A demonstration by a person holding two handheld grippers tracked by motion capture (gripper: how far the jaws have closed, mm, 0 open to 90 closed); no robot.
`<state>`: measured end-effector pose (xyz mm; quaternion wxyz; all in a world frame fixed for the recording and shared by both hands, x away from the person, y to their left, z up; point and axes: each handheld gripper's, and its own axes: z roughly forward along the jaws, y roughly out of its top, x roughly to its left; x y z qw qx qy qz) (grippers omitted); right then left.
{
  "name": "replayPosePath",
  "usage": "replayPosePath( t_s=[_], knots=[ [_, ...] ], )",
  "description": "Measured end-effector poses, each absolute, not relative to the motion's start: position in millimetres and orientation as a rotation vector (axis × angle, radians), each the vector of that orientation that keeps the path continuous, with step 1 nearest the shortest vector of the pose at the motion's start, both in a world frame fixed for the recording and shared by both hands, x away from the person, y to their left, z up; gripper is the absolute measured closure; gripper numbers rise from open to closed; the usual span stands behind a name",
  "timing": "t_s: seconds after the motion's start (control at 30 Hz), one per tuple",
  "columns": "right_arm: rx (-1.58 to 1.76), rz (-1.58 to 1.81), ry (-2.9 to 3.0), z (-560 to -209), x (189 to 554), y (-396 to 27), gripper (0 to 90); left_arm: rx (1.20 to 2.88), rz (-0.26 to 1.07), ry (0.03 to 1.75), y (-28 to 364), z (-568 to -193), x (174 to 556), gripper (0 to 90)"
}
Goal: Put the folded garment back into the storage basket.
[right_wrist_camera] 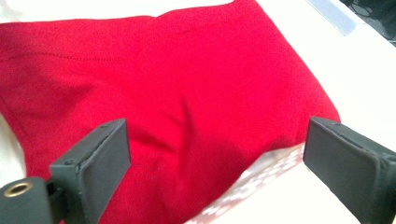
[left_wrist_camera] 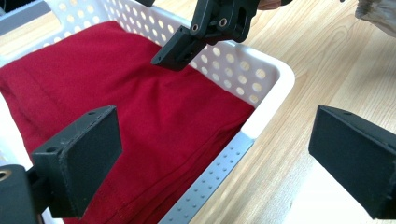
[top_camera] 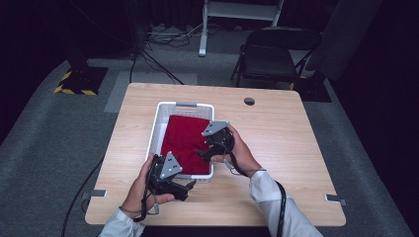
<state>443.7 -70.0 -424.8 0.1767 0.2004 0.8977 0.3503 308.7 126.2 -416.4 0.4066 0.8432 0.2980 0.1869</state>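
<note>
Here: folded red cloth [top_camera: 185, 143] lies flat inside white perforated basket [top_camera: 159, 116] on wooden surface [top_camera: 276, 143]. Left hand-held gripper [top_camera: 185, 187] at basket's near corner, jaws wide, nothing between. Right hand-held gripper [top_camera: 203, 154] over cloth (near basket's right rim), jaws wide, empty.

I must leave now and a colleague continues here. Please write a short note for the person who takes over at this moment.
Left tongs: open, nothing between them, by the near corner of the white basket.
Right tongs: open, nothing held, above the cloth at the basket's right side.
Red cloth: folded, lying flat inside the basket on the wooden table.
Done: cloth appears placed in the basket, both tongs free of it.
Left: perhaps only to draw both hands back; check that the cloth lies neatly.
</note>
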Motion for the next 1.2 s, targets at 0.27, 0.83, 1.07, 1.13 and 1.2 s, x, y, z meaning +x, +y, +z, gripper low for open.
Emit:
replayPosePath(
  t_s=[0.27,0.83,1.07,1.13,1.2],
  knots=[
    [0.568,0.966,2.532,-419.2,441.9,-79.8,7.4,2.122,0.483,0.718,119.3,-410.9,301.7,2.7],
    [0.541,0.928,2.507,-400.6,430.2,-97.7,7.4,2.129,0.517,0.641,101.4,-403.4,285.5,2.6],
    [0.522,0.924,2.503,-395.8,421.3,-104.4,7.5,2.143,0.523,0.61,85.5,-405.4,275.0,3.5],
    [0.521,0.927,2.506,-395.8,419.2,-106.5,7.5,2.153,0.522,0.601,80.0,-407.6,272.9,3.0],
    [0.514,0.918,2.506,-396.0,417.4,-108.8,7.4,2.156,0.519,0.592,75.0,-410.2,271.3,2.8]
  ],
)
